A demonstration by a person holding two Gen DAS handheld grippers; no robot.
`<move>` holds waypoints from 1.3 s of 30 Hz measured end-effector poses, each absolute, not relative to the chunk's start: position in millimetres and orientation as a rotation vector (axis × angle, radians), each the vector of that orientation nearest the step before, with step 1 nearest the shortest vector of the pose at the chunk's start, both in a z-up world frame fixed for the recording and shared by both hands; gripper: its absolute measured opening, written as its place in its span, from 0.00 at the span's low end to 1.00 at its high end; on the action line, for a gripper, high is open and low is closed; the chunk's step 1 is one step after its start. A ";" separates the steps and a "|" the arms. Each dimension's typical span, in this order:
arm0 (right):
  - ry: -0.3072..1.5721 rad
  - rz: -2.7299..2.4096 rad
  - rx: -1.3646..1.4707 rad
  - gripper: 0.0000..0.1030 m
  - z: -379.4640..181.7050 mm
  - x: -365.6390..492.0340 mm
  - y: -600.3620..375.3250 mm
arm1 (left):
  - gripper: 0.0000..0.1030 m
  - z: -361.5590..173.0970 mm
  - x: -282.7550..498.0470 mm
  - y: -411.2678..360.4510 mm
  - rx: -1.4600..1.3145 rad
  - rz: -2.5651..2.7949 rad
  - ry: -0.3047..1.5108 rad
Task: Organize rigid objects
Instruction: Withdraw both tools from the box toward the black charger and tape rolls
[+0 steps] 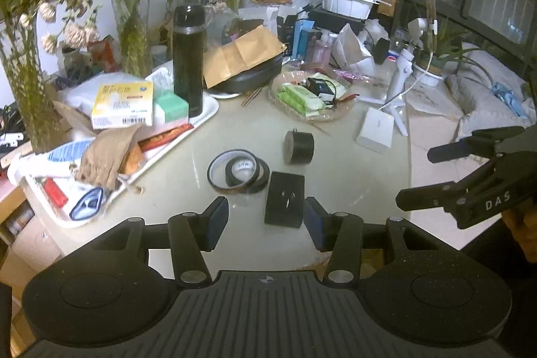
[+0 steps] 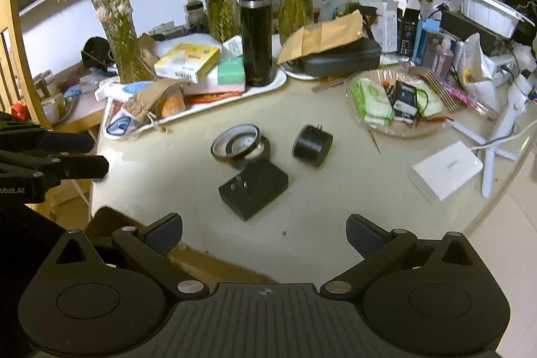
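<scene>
Cluttered round table (image 1: 352, 187), only the near middle free, both grippers off the work.
Left gripper (image 1: 266, 223) and right gripper (image 2: 265, 234): fingers spread, nothing between them, hanging above the near edge. Task items sit grouped in the free patch: tape rolls (image 1: 239, 170) nested as a loose stack, black square adapter (image 1: 285, 199) lying prongs-up just beside them, black cylindrical plug (image 1: 298, 147) on its side a bit behind. White tray (image 1: 208, 113) at left is already full, likely why they stayed on the bare top.

Matte black left gripper (image 1: 266, 218) with silver screws, seemingly blue-padded jaws.
</scene>
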State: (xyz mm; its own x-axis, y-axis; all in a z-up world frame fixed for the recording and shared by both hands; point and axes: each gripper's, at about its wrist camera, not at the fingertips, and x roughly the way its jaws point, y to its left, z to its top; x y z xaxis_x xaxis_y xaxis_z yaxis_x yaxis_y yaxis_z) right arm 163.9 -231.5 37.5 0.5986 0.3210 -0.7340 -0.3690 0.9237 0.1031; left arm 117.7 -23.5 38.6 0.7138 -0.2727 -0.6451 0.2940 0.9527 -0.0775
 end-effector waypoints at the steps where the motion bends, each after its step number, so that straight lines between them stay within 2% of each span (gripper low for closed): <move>1: 0.834 0.404 -0.062 1.00 38.3 166.2 -231.8 | 0.47 38.4 119.2 -24.1 0.038 -0.317 0.707; 13: 0.761 0.451 -0.177 1.00 22.7 193.6 -221.5 | 0.47 17.6 136.1 -19.8 0.088 -0.345 0.727; 39: 0.821 0.600 -0.322 1.00 -41.1 241.1 -195.1 | 0.47 -14.8 196.8 -4.0 0.049 -0.321 0.767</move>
State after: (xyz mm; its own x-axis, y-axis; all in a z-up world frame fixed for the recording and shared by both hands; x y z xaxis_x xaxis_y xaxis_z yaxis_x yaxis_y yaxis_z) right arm 241.1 -195.1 -41.1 0.5301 0.3725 -0.7617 -0.6128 0.7892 -0.0405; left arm 196.8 -4.0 -14.8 0.6740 -0.2677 -0.6886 0.3033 0.9501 -0.0725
